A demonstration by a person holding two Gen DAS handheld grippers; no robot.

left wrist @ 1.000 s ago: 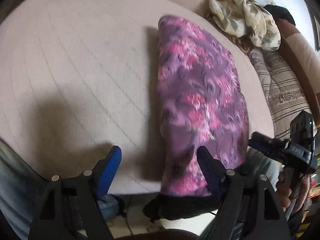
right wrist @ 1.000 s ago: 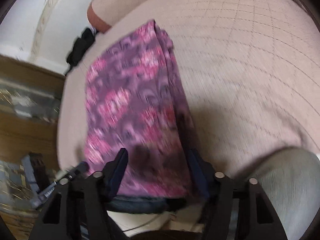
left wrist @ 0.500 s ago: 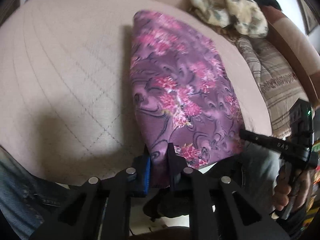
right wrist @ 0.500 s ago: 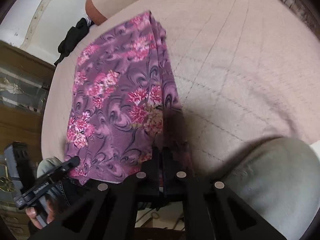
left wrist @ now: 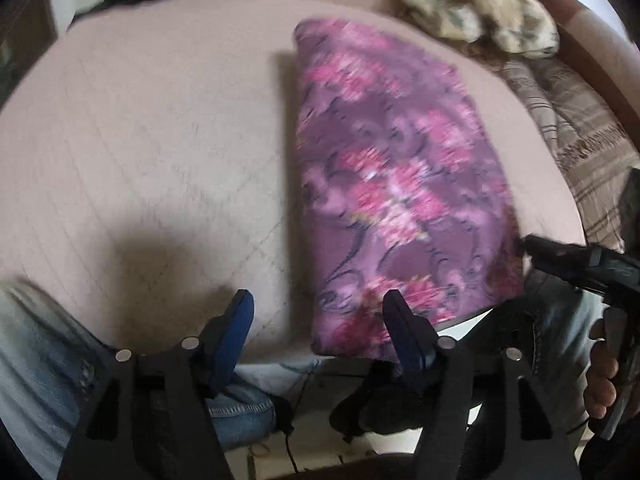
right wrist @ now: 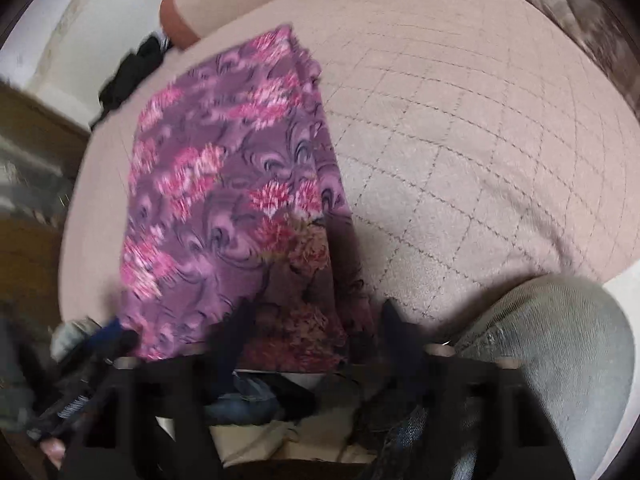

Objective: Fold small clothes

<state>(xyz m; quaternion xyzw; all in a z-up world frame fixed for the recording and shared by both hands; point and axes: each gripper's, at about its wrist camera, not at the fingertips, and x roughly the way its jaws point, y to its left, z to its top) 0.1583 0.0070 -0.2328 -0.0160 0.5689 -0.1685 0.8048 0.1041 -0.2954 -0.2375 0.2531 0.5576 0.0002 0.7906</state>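
Note:
A purple garment with pink flowers point(left wrist: 396, 184) lies folded into a long strip on the beige quilted cushion point(left wrist: 152, 140); its near end hangs slightly over the front edge. My left gripper point(left wrist: 320, 320) is open at that near end, its right finger over the cloth's left corner and holding nothing. In the right wrist view the garment point(right wrist: 224, 200) lies left of centre. My right gripper point(right wrist: 316, 328) is open over the cloth's near right corner. The right gripper also shows in the left wrist view point(left wrist: 580, 260), beside the garment's right edge.
A crumpled beige floral cloth point(left wrist: 476, 4) and a striped cushion point(left wrist: 576, 120) lie at the back right. A dark item point(right wrist: 132, 68) sits at the cushion's far left edge. The person's knees in jeans point(right wrist: 560, 356) are at the front edge.
Both grippers were open a second ago, shut on the garment's near edge half a second ago, and have opened again, letting go of it. Both views are blurred by motion.

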